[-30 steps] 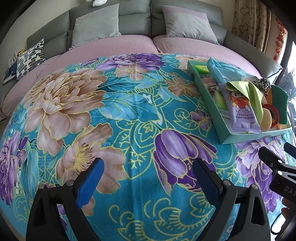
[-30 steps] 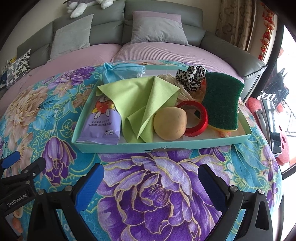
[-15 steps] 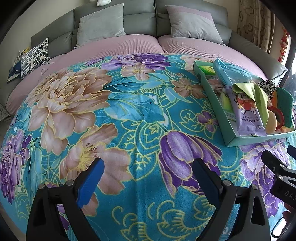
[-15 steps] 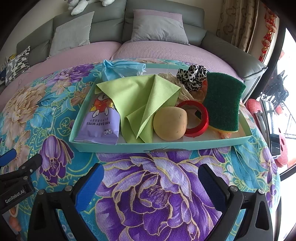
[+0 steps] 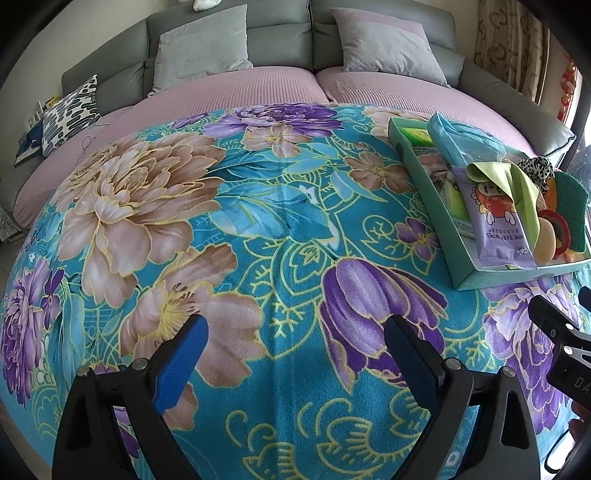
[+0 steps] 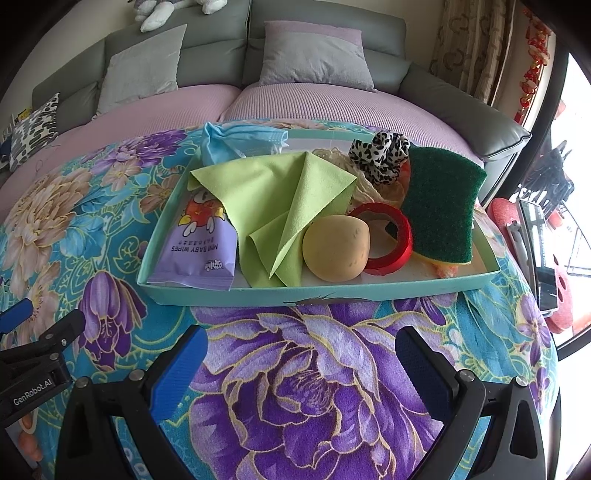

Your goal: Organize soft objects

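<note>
The right wrist view looks straight into the teal tray [image 6: 369, 293], which fills the middle of that frame and shows its whole load. At 9 o'clock lies a purple baby wipes pack [image 6: 201, 247], and a green cloth [image 6: 284, 195] lies folded across the centre. A yellow potato-shaped ball [image 6: 336, 248] sits at 6 o'clock just beside a red tape ring [image 6: 388, 240]. A green scouring sponge [image 6: 441, 206] leans at 3 o'clock. A leopard-print scrunchie [image 6: 380, 155] lies at 1 o'clock and a blue face mask [image 6: 236, 142] at 11 o'clock.

The left wrist view catches the same tray [image 5: 424, 188] only edge-on at 3 o'clock, its contents crowded together. It mostly shows bare floral blanket [image 5: 258, 221], with pink sofa cushions [image 5: 240, 96] and grey pillows [image 5: 203, 48] at 12 o'clock. The right view alone shows a plush toy [image 6: 166, 11] on the sofa back.

The fingers of the left gripper [image 5: 293, 354] stand wide apart, holding nothing, over the blanket. The tray lies well off at their 2 o'clock.

The fingers of the right gripper [image 6: 301, 365] also stand wide apart and empty above a purple flower. The tray's near wall is just ahead at their 12 o'clock, not touched.
</note>
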The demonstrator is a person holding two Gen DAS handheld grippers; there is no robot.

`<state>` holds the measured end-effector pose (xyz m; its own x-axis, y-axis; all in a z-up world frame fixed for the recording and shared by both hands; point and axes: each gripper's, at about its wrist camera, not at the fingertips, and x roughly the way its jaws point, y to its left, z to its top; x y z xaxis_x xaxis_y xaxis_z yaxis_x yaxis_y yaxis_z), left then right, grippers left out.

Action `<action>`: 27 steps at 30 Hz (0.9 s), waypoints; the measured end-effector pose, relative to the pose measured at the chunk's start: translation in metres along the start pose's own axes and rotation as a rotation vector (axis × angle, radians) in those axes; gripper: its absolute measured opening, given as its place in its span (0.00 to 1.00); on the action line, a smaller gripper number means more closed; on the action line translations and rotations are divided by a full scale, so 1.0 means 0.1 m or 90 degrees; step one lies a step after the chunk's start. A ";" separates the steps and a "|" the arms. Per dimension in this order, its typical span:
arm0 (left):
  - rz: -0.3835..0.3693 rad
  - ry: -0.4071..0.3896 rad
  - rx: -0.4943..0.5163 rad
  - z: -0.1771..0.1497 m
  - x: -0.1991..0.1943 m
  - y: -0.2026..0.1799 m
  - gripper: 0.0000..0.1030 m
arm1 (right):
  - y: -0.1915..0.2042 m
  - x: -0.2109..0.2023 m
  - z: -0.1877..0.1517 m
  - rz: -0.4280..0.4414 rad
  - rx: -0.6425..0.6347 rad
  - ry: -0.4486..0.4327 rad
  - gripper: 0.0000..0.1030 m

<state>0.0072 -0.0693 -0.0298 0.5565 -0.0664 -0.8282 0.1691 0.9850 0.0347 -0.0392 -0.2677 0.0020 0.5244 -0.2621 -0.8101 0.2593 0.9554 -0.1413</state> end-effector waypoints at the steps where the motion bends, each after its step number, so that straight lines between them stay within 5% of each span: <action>1: 0.000 0.000 0.000 0.00 0.00 0.00 0.93 | 0.00 0.00 0.00 0.000 0.000 0.000 1.00; 27: 0.027 -0.018 0.017 -0.01 -0.06 0.01 0.93 | 0.00 0.01 -0.01 -0.005 0.004 0.005 1.00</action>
<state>0.0036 -0.0680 -0.0251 0.5858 -0.0294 -0.8099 0.1664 0.9824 0.0847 -0.0394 -0.2681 0.0006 0.5165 -0.2687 -0.8130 0.2689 0.9524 -0.1439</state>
